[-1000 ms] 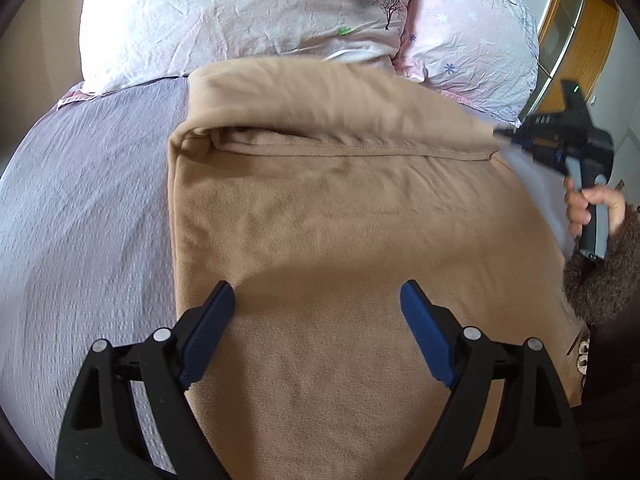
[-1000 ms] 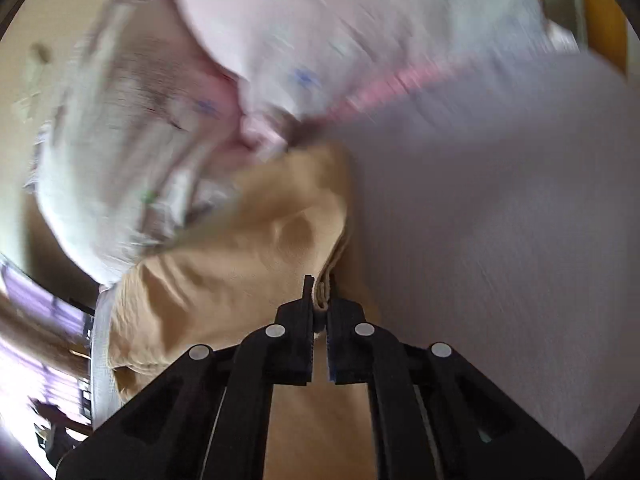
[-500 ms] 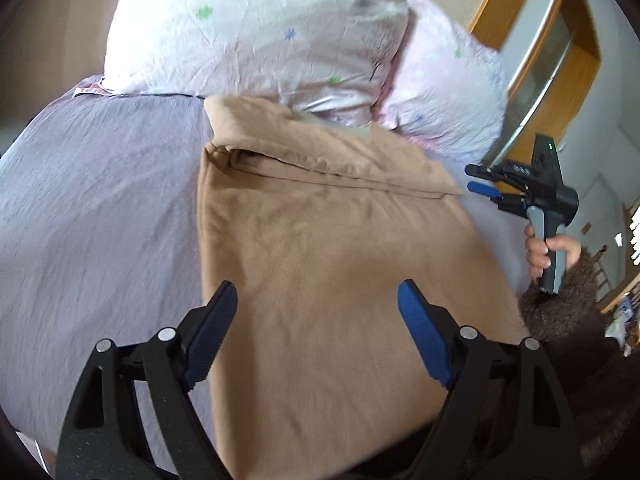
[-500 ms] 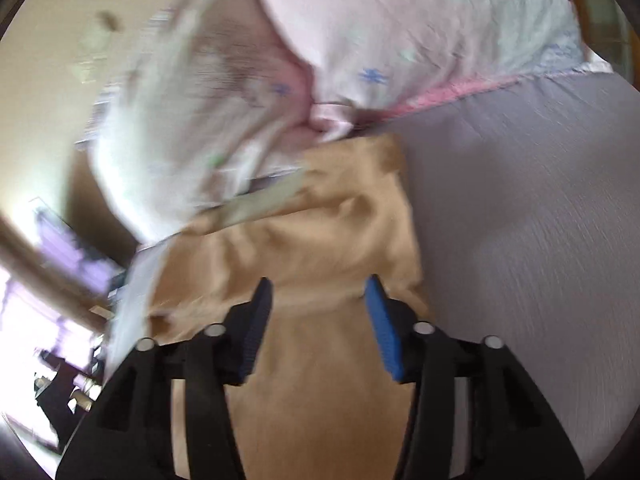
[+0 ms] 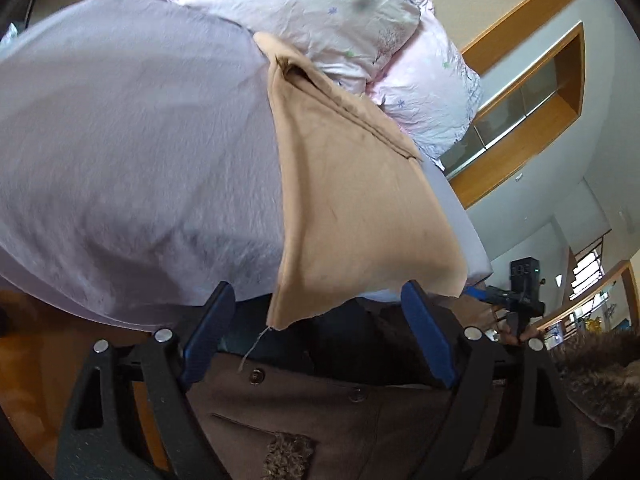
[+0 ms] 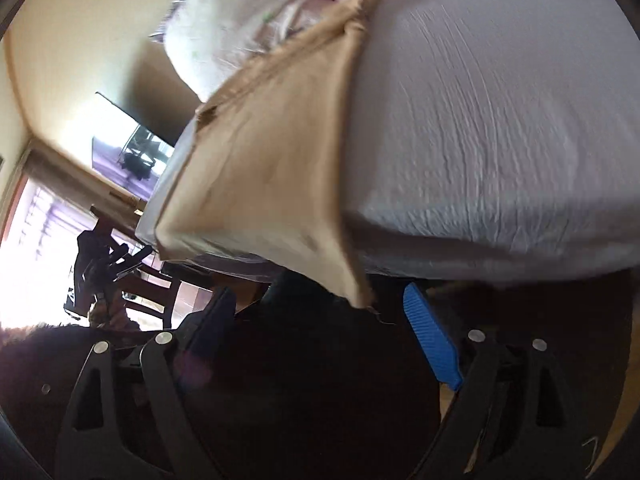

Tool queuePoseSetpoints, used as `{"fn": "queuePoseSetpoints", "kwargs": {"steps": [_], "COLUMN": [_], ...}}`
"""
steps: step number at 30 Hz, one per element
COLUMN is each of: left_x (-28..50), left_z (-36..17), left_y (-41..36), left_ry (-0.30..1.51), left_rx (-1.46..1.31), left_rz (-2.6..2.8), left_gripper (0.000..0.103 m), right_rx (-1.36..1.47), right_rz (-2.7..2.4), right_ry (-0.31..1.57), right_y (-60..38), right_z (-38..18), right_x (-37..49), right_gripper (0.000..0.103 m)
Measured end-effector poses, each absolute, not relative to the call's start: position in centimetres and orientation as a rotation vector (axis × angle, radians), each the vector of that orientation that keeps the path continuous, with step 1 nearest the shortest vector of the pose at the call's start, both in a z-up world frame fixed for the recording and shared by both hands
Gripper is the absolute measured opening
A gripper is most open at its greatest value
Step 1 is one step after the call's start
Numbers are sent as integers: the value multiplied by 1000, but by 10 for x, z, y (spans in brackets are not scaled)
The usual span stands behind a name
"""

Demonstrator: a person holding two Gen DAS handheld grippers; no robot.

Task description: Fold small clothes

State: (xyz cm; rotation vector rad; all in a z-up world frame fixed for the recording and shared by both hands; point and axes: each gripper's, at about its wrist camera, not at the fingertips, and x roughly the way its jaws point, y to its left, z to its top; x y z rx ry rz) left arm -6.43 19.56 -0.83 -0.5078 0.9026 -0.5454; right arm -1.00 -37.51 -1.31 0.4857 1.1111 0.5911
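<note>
Tan cloth (image 5: 352, 200) lies flat on a bed with a lilac sheet (image 5: 132, 152), and its near end hangs a little over the edge of the mattress. At the far end the cloth is folded back on itself, so a double layer with a seam runs across it, just beside two pillows (image 5: 320, 20) with small flower prints. In the left wrist view, the hanging edge of the cloth is just above and between the two blue pads of the left gripper (image 5: 316, 332), and a loose thread drops from its corner; the jaws stand wide apart and hold nothing. Below these jaws is a brown coat (image 5: 320, 420) with buttons, and beyond the right jaw the right gripper (image 5: 486, 294) is seen small, near the corner of the mattress. In the right wrist view, a corner of the cloth (image 6: 272, 184) points down between the jaws of the right gripper (image 6: 324, 332), a bit nearer to the right pad. These jaws are also spread open and empty, not touching the cloth. Left of them, by a bright window, the other gripper (image 6: 116, 260) is visible but blurred.
</note>
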Motion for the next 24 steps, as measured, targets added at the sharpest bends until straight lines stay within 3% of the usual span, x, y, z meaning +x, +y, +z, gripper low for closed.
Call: {"fn": "queuePoseSetpoints", "kwargs": {"steps": [3, 5, 6, 7, 8, 9, 13, 17, 21, 24], "left_x": [-50, -38, -33, -29, -25, -24, -32, -9, 77, 161], "left_z": [-20, -28, -33, -38, -44, -47, -26, 52, 104, 104], "left_y": [182, 174, 172, 170, 169, 169, 172, 171, 172, 168], "left_ry": [928, 942, 954, 965, 985, 1002, 969, 789, 655, 667], "left_rx": [-538, -573, -599, -628, -660, -675, -703, -596, -583, -636], "left_rz": [-581, -590, -596, -605, -606, -600, -639, -673, -614, -526], "left_gripper": [83, 77, 65, 46, 33, 8, 7, 7, 7, 7], "right_rx": [562, 601, 619, 628, 624, 621, 658, 603, 569, 613], "right_rz": [673, 712, 746, 782, 799, 821, 914, 910, 800, 666], "right_ry": [1099, 1103, 1110, 1113, 1111, 1084, 900, 687, 535, 533], "right_y": [-364, -359, -356, -351, -348, -346, -353, -354, -339, -328], "right_z": [-34, -44, -50, -54, -55, -51, -7, 65, 124, 128], "right_x": [5, 12, 15, 15, 14, 12, 6, 46, 140, 220], "right_gripper": [81, 61, 34, 9, 8, 7, 7, 7, 7, 7]}}
